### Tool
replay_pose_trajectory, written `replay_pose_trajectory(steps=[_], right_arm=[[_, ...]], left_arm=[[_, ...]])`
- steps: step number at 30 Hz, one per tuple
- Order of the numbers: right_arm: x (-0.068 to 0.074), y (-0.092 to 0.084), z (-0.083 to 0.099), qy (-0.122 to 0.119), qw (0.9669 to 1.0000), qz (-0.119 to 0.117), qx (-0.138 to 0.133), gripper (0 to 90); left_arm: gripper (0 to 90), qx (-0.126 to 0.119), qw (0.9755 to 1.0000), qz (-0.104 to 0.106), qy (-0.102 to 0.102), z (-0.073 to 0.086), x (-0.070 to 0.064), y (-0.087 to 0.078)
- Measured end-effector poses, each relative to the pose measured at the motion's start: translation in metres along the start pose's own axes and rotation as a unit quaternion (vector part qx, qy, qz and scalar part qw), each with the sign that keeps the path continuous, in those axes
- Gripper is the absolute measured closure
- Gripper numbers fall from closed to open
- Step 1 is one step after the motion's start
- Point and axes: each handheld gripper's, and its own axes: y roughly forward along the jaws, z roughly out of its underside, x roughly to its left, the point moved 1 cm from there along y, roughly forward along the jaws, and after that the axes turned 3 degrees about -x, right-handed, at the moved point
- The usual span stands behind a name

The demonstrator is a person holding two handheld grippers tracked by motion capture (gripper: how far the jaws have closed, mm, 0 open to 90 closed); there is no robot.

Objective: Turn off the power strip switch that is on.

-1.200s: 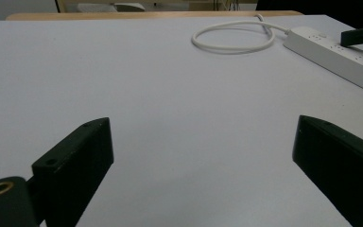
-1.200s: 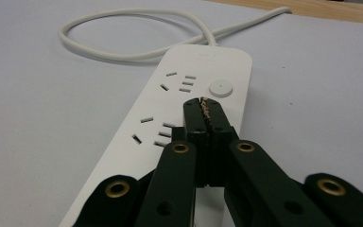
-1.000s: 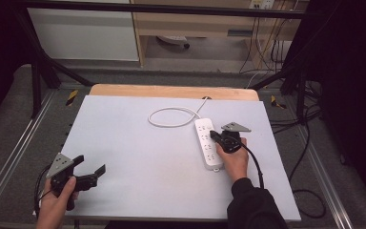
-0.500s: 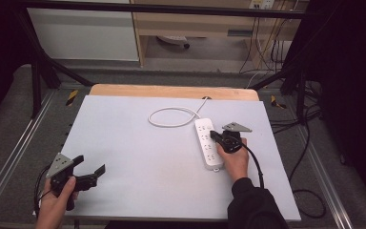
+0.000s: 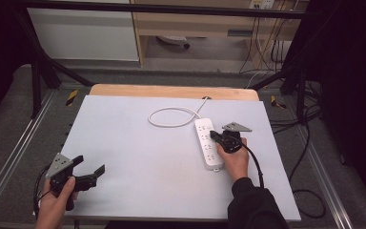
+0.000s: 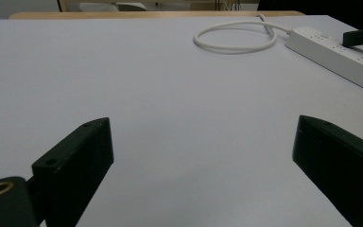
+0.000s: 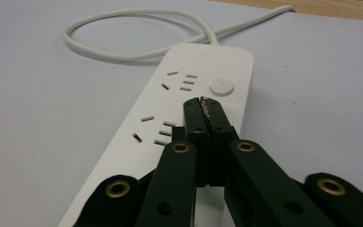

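Observation:
A white power strip (image 5: 208, 144) lies on the right half of the white table (image 5: 138, 152), its cord (image 5: 171, 117) looped toward the far edge. My right gripper (image 5: 214, 135) is shut, jaws pressed together with nothing between them, its tip (image 7: 203, 108) hovering over the strip (image 7: 179, 109) just short of the round button (image 7: 221, 87). My left gripper (image 5: 89, 168) is open at the near left corner of the table, its jaws wide apart over bare surface. In the left gripper view the strip (image 6: 335, 52) and cord loop (image 6: 234, 40) lie far off to the upper right.
The table's wooden far edge (image 5: 171, 90) shows beyond the white top. Metal frame rails (image 5: 9, 157) run along both sides, with cables (image 5: 310, 157) on the floor at right. A shelf unit (image 5: 195, 28) stands behind the table.

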Motion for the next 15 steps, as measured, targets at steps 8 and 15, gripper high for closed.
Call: replay_pose_trajectory(steps=[8, 15], right_arm=[[-0.0011, -0.0001, 0.0002, 0.006, 1.0000, -0.003, 0.000, 90.0], [-0.0011, 0.0001, 0.0005, 0.006, 1.0000, -0.003, 0.001, 90.0]], left_arm=[[5.7, 0.000, 1.0000, -0.001, -0.001, 0.0000, 0.0005, -0.0005], [5.7, -0.001, 1.0000, -0.001, -0.001, 0.0000, 0.0006, -0.0005]])
